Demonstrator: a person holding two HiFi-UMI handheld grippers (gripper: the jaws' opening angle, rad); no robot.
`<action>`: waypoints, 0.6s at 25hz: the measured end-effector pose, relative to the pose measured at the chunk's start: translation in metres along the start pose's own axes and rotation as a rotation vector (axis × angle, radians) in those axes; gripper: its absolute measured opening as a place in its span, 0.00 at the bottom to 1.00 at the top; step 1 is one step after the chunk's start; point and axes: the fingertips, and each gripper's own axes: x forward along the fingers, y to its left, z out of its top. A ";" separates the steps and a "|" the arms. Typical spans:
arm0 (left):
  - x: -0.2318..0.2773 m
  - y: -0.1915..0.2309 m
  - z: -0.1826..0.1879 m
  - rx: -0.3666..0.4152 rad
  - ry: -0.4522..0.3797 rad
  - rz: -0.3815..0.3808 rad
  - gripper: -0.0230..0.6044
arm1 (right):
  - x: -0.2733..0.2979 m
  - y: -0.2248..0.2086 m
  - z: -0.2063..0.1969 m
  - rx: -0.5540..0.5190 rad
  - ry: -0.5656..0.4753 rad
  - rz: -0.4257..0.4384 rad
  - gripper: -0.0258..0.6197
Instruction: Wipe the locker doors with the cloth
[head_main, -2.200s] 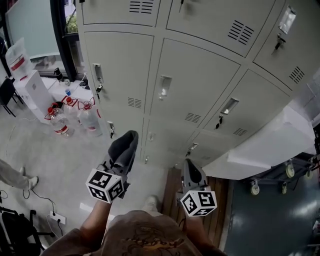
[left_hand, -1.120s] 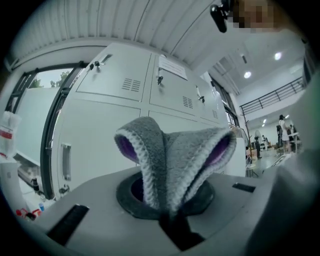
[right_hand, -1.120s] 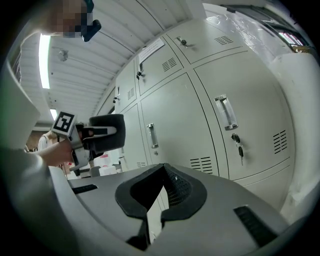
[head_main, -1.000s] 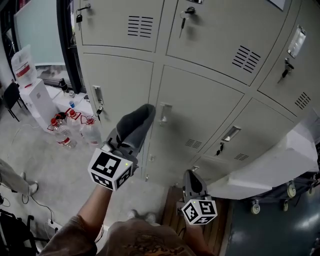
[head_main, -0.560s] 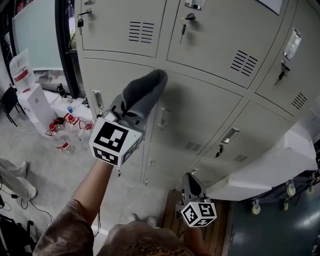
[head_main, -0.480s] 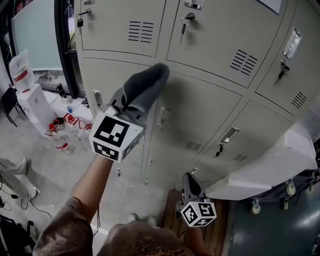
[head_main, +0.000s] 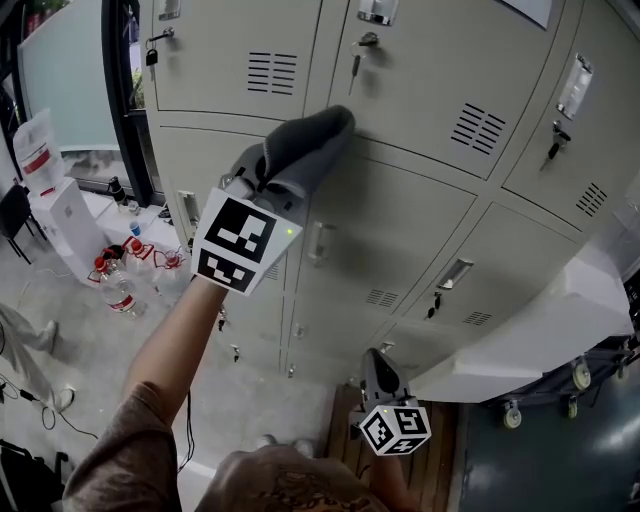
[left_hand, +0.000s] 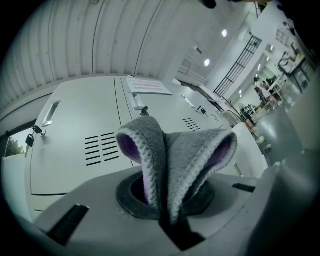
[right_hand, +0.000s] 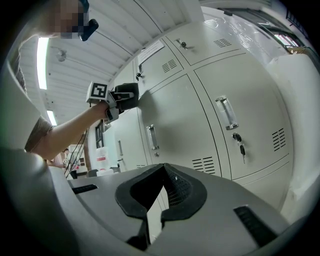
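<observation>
Up the lockers (head_main: 430, 80) the left gripper (head_main: 262, 178) has climbed from waist height to the seam between the upper and middle doors. Its jaws are clamped on the folded grey cloth (head_main: 308, 138), which juts ahead so that fabric, not metal, meets the door; it looks to be touching there. The right gripper (head_main: 378, 362) hangs low, closed on nothing, likely kept clear of the wiping.

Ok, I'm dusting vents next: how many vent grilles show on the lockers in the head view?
5: the top-left grille, top-middle grille, top-right grille, centre grille and lower-right grille. The left tool and arm may hide another.
</observation>
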 end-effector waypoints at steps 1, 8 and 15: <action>0.003 -0.002 -0.001 0.006 0.006 -0.009 0.10 | 0.000 0.000 0.001 0.002 -0.002 -0.001 0.04; 0.022 -0.012 -0.013 0.044 0.055 -0.058 0.10 | 0.003 -0.007 0.002 0.008 -0.006 -0.014 0.04; 0.033 -0.018 -0.019 0.065 0.070 -0.069 0.10 | 0.007 -0.012 0.002 0.007 -0.005 -0.023 0.04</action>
